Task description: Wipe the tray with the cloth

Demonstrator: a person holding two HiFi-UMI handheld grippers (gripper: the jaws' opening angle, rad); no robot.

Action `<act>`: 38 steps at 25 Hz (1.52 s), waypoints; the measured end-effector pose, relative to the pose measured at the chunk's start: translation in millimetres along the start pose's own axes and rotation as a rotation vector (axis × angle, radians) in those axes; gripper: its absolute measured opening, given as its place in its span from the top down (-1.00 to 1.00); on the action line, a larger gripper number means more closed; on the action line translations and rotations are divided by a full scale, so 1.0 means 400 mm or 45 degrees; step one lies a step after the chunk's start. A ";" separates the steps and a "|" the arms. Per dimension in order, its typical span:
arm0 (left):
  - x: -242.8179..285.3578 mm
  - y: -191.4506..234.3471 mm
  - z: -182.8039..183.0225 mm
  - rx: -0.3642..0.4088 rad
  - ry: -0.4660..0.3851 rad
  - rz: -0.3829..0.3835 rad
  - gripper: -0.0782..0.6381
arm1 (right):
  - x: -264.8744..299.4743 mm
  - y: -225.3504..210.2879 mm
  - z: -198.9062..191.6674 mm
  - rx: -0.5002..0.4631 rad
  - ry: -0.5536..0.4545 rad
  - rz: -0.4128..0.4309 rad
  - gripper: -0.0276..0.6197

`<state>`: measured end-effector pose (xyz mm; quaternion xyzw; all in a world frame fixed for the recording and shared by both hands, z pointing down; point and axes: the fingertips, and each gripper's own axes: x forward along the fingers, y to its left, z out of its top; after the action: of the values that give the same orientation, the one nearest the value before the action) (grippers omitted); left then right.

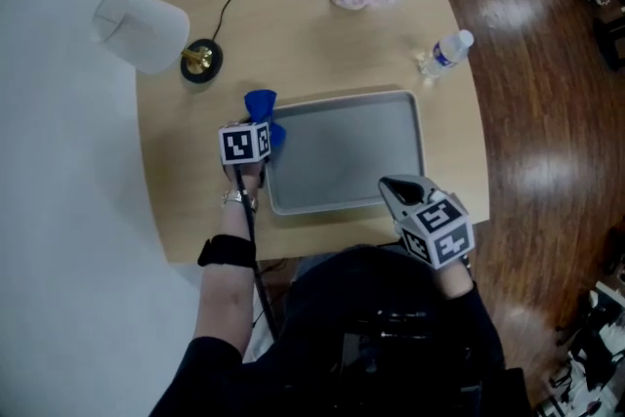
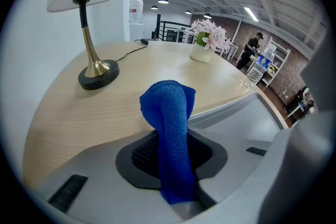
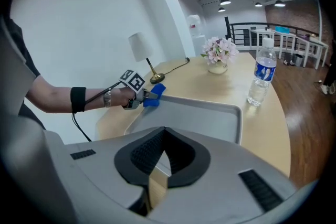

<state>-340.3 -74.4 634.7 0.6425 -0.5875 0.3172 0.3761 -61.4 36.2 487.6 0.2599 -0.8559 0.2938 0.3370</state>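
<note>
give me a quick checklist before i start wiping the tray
1. Cloth held in left claw: ok, pinched between the jaws.
2. Tray bare inside: ok, nothing lies in it.
3. Cloth touching the tray: cannot tell; it is at the far left corner.
4. Right claw out of the wiping path: not ok, shut and empty over the near right rim.
5. Bottle apart from the tray: ok, it stands on the table beyond the far right corner.
</note>
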 end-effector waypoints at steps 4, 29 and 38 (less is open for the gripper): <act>-0.005 -0.009 -0.022 0.019 0.009 0.015 0.46 | 0.025 0.018 0.020 -0.055 0.023 -0.016 0.90; -0.220 -0.140 -0.420 -0.067 0.073 -0.064 0.46 | 0.006 0.135 0.003 -0.120 -0.030 0.035 0.89; -0.249 -0.165 -0.468 -0.140 0.058 -0.089 0.46 | -0.006 0.136 0.011 -0.125 -0.056 0.022 0.90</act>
<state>-279.3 139.2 639.4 0.6335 -0.5726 0.2858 0.4349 -96.8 71.6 465.4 0.2419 -0.8787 0.2487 0.3279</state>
